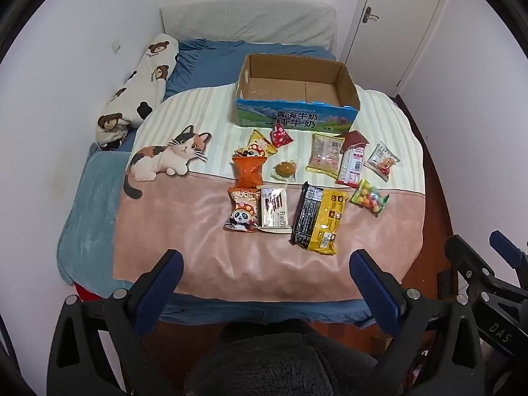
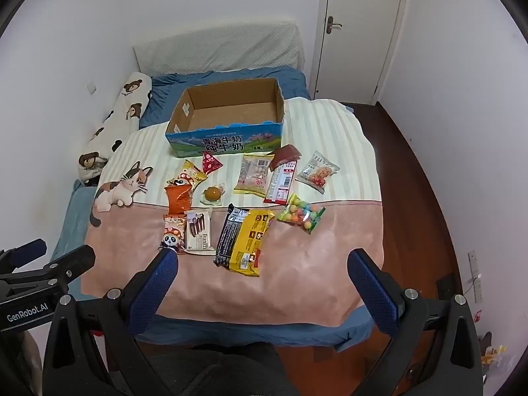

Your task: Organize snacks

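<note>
One bed (image 1: 198,59) fills both views, covered by one plush blanket (image 1: 211,250) with a striped cream upper half, a pink lower half and one printed cat (image 1: 168,158). One long bear-print pillow (image 1: 138,89) lies along the wall side, and one white door (image 2: 359,29) stands shut beyond the bed.

One open cardboard box (image 1: 297,76), brown inside with a blue printed front, sits on the striped part, nothing visible inside it. Eleven snacks lie flat on the blanket just in front of it, none in the box. The biggest is one black-and-yellow bag (image 1: 318,219), glossy and rectangular. Next come one pale clear-window bag (image 1: 325,155), one long red-and-white pack (image 1: 351,165) with a dark red flap on top, one silver wafer pack (image 1: 275,209), one orange crinkled bag (image 1: 247,171), two panda packs (image 1: 242,211) (the second one (image 1: 255,147) sits above the orange bag), one clear bag of coloured balls (image 1: 369,196), one small white pouch (image 1: 382,160), one round brown cake (image 1: 285,169) in clear wrap, and one small red triangular pouch (image 1: 280,135).

The left tongs (image 1: 265,262) hover over the blanket's near edge, blue ribbed pads spread wide, holding nothing. The right tongs (image 2: 262,262) hover likewise, spread and empty.
</note>
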Available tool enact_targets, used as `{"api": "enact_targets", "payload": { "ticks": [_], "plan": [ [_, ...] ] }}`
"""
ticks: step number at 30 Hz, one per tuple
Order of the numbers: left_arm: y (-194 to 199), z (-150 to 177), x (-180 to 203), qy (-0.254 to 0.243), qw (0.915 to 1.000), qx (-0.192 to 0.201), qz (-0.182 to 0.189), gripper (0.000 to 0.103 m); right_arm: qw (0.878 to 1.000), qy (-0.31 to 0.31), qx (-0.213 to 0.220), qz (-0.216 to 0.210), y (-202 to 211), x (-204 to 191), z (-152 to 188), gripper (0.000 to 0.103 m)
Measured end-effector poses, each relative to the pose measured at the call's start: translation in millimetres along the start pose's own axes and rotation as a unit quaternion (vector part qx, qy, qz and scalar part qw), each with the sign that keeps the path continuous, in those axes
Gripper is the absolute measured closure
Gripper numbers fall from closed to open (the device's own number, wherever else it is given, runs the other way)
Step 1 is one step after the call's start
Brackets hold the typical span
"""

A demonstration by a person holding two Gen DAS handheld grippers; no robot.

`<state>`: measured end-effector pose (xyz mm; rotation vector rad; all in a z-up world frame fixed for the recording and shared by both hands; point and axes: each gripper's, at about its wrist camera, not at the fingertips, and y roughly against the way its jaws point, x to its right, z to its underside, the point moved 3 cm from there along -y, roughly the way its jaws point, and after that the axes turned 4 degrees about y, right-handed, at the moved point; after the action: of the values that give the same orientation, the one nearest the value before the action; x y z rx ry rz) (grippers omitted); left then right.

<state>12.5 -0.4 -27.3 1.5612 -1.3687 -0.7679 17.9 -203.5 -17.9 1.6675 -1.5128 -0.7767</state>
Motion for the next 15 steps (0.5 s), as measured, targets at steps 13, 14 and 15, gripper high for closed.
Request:
{"api": "enact_targets", "payload": {
  "ticks": [13,14,15],
  "plan": [
    [1.5,-6.4,5.8,-0.002,1.0,0.004,0.0,0.0,1.0,-0.004,0.006,0.003,1.7,0.0,-0.2,0.0],
    [1.0,-7.2,6.2,-0.003,1.0,0.004,0.0,0.0,1.0,-0.003,0.006,0.004,1.6,-0.2,-0.2,0.0],
    [0.6,-8.0,6.7,-0.004,1.0,0.004,-0.001,0.0,1.0,-0.003,0.006,0.005,3.5,-1.3,-3.3,0.0]
  ]
}}
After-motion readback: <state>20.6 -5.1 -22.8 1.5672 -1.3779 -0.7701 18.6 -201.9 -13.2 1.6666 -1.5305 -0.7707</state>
